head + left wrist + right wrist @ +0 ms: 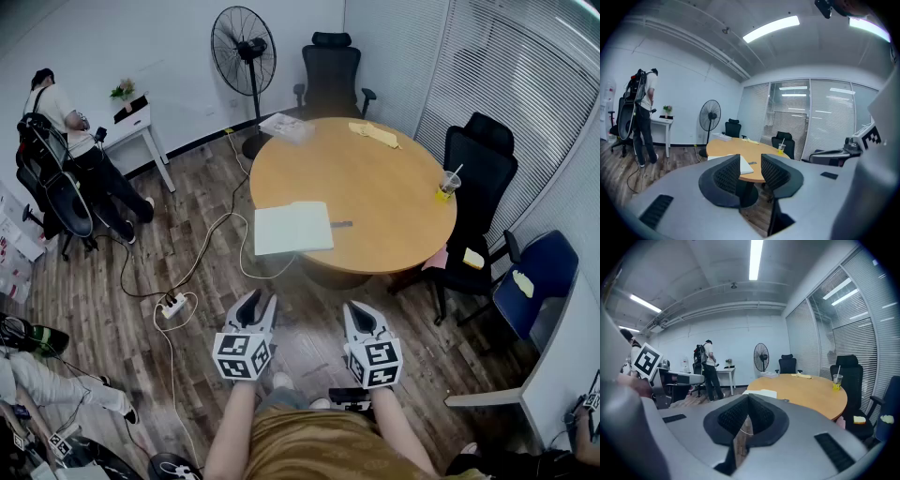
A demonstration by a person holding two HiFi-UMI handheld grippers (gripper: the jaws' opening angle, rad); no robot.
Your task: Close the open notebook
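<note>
We are seeing a round wooden table [384, 192] sitting in the upper centre. On it are lying an open notebook [293, 228] at its lower left edge, a cup with straw [448, 185] at right, a yellow cloth [375, 134] at top and white papers [284, 127] at upper left.

**Both grippers held out, side by side**

Left gripper [255, 304]: jaws apart, nothing between them. Right gripper [360, 315]: jaws closed tip to tip, empty. Both point forward, tilted slightly down. Bare forearms [229, 424] extended, roughly parallel, not touching.
</note>
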